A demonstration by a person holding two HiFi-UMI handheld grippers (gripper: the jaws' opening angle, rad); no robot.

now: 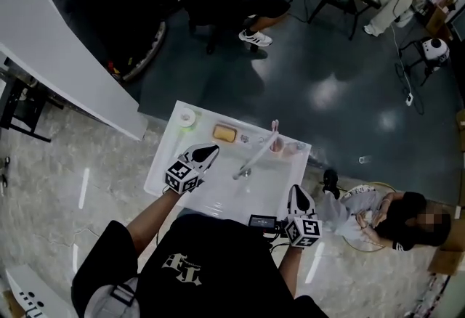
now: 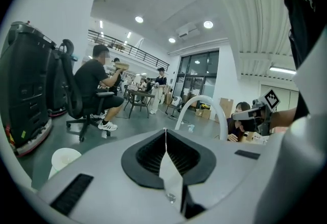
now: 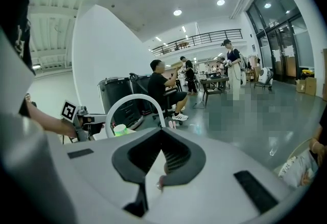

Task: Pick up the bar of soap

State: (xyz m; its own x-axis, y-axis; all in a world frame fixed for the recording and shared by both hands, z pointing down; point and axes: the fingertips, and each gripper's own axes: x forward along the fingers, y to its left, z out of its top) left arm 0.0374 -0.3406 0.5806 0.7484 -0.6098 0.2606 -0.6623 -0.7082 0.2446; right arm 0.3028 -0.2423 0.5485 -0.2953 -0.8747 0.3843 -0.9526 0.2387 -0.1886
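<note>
Step in hand, as I am judging it: the approach to the bar of soap (image 1: 224, 133), which is not yet touched. It is lying flat on the back ledge of the white sink (image 1: 161, 168), between a small white cup (image 1: 187, 118) tinged green and the faucet (image 1: 256, 155).

The left gripper (image 1: 206, 152) is hovering over the basin, the nearer of the two to the soap, jaws pressed together with nothing in them. The right gripper (image 1: 296, 194) is sitting by the sink's front right corner, jaws likewise closed and empty.

To do it well:
- spread the jaws wider than the bar's short side before descending
- close across the narrow faces, gently

Materials:
- soap is looking amber-orange, rectangular with soft edges, probably slick
- ledge is glossy and hard
- faucet is a slim white arch
</note>
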